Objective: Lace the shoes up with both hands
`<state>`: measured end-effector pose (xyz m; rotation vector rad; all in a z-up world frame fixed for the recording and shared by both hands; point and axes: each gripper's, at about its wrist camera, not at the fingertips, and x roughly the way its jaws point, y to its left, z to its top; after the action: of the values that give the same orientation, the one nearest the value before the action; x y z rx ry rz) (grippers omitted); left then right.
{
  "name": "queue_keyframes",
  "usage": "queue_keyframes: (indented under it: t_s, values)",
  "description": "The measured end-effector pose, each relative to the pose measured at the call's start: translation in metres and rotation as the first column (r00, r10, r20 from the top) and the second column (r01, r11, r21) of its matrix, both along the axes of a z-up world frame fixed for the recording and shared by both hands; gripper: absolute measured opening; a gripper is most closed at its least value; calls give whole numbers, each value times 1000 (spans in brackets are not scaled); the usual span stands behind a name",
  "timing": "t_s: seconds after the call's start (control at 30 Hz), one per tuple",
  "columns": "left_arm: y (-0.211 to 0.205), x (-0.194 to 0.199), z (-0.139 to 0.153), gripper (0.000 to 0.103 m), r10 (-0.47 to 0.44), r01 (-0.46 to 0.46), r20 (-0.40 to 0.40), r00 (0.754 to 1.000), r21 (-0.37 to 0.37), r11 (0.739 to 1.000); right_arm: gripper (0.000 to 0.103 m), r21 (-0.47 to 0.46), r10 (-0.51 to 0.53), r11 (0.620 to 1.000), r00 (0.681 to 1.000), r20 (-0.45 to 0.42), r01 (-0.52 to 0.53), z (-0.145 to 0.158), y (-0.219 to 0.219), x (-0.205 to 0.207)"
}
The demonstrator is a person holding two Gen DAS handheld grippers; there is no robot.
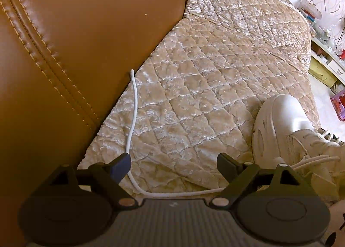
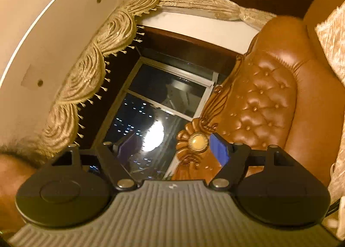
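Note:
A cream-white sneaker (image 1: 289,130) lies on the quilted sofa cover (image 1: 215,63) at the right of the left wrist view, toe pointing away. Its white lace (image 1: 133,117) runs from the shoe across the base of my left gripper (image 1: 173,165) and trails up along the sofa back. The left gripper stands open just above the cover, the lace passing low between its fingers without being pinched. My right gripper (image 2: 172,149) is open and empty, raised and tilted up toward a window; neither shoe nor lace shows in the right wrist view.
Brown leather sofa back (image 1: 75,52) rises at the left. A shelf with clutter (image 1: 323,52) stands beyond the sofa's far end. In the right wrist view are a tufted leather armrest (image 2: 265,100), a dark window (image 2: 155,104) and a draped curtain valance (image 2: 97,52).

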<state>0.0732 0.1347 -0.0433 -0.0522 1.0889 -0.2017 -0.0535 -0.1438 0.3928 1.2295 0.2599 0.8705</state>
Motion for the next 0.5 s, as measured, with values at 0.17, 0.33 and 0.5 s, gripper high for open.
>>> queue_keyframes:
  t_s: [0.17,0.33,0.5]
  values:
    - [1,2,-1,91,4,-4,-2,1000,9,1000,83,-33,12,999,1000,6,-12,0,1,2]
    - [3,6,-3,92,9,-9,-4,1000,19,1000,83,-5,1,1000,1000,-9,-1,-1,1,5]
    - [5,10,-6,92,15,-15,-7,1000,29,999,83,-33,35,999,999,-9,-36,-2,6,9]
